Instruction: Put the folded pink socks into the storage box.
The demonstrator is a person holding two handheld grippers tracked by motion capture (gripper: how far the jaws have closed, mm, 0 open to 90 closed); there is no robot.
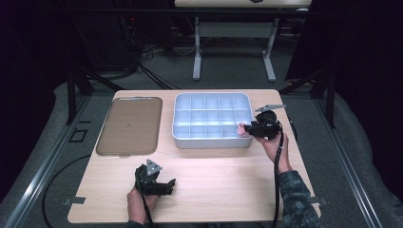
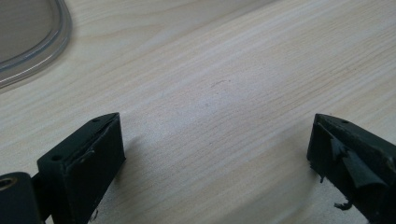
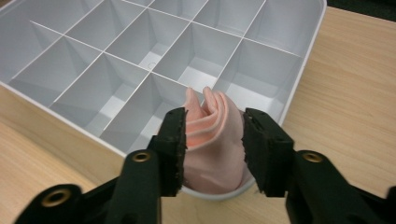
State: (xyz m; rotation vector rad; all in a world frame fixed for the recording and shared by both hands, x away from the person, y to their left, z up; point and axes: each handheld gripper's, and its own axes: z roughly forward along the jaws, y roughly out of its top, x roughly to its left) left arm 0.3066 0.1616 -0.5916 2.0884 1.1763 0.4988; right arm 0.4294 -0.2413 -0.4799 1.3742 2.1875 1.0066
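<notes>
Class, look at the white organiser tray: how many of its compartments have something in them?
1. The pink folded item, clamped by the right gripper, sits in the near-right corner compartment of the white tray. The other compartments look empty, though near walls hide some floors.

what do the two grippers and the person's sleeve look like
Both the left gripper and right gripper are black, each topped by a grey three-cornered plate and trailing a black cable. Their blocky jaws carry worn, frayed pads and brass-coloured rivets. The right forearm wears a dark patterned sleeve.

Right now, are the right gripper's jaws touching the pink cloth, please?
Touching: the right gripper view shows the right gripper with both jaws pressed into the folded pink cloth.
</notes>
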